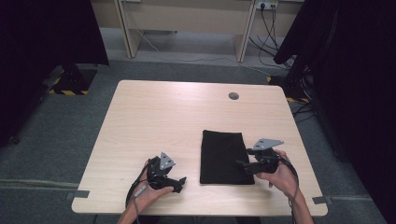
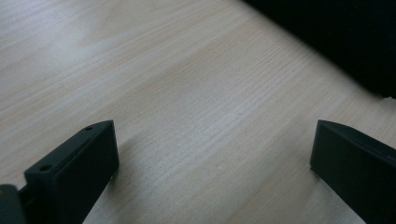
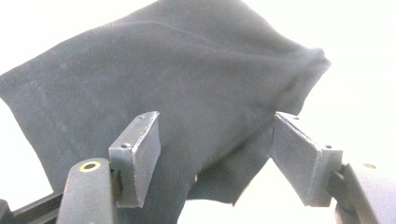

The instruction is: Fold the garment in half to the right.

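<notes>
Cloth (image 1: 223,157), black and folded into a flat rectangle, lies toward the table's (image 1: 163,116) near right corner, squared to the near edge (probably so a side can be pinched cleanly). The right tongs (image 1: 241,164) point in level over its right side, released, nothing between them. The left tongs (image 1: 180,183) rest low near the near edge, spread wide over bare wood.

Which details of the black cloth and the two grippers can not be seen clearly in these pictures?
- Folded black cloth: right edge hidden behind right gripper, high view.
- Cloth in left gripper view: cut off by the frame.
- Left gripper: jaws too small to judge, high view.
</notes>
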Tool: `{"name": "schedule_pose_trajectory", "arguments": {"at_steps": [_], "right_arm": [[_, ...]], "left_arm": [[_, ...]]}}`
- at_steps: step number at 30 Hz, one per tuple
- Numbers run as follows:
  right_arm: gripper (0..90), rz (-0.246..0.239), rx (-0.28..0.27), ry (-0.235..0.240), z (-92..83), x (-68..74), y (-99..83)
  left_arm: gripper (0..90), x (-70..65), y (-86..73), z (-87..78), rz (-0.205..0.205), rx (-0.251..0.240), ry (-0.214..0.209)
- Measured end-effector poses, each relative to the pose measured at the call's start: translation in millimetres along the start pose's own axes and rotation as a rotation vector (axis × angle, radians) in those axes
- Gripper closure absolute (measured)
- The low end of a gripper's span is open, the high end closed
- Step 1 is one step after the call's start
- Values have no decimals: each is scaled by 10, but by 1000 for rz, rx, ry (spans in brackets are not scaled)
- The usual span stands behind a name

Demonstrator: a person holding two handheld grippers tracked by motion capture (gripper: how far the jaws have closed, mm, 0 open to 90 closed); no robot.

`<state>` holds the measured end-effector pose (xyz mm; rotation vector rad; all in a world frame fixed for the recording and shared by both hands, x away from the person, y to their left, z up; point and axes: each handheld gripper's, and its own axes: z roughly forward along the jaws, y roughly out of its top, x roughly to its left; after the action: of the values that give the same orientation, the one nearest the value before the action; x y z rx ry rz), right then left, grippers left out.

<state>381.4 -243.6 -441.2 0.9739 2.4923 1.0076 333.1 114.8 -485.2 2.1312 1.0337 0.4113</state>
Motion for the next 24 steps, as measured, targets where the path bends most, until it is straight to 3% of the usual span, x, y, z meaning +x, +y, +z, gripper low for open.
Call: {"name": "schedule_pose_trajectory", "arguments": {"at_steps": [2, 3, 8, 11, 14, 21, 23, 24], "right_arm": [[342, 8, -2, -20, -74, 9, -94], [342, 6, 6, -26, -71, 12, -125], [344, 23, 28, -50, -9, 24, -257], [345, 94, -13, -40, 36, 18, -377], [345, 98, -19, -44, 30, 24, -391], [314, 66, 1, -68, -77, 45, -328], [310, 59, -15, -76, -111, 48, -314], [309, 58, -22, -85, -127, 47, -309]], "left_arm": [[14, 8, 30, 19, -17, -12, -20], [17, 8, 74, 58, -49, -33, -30], [18, -39, 175, 143, -53, -58, -36], [16, -103, 257, 190, -52, -78, -48], [15, -130, 288, 209, -56, -88, -50], [14, -259, 314, 272, -23, -80, -69], [18, -282, 297, 286, 2, -50, -50], [16, -292, 286, 268, 12, -60, -45]]}}
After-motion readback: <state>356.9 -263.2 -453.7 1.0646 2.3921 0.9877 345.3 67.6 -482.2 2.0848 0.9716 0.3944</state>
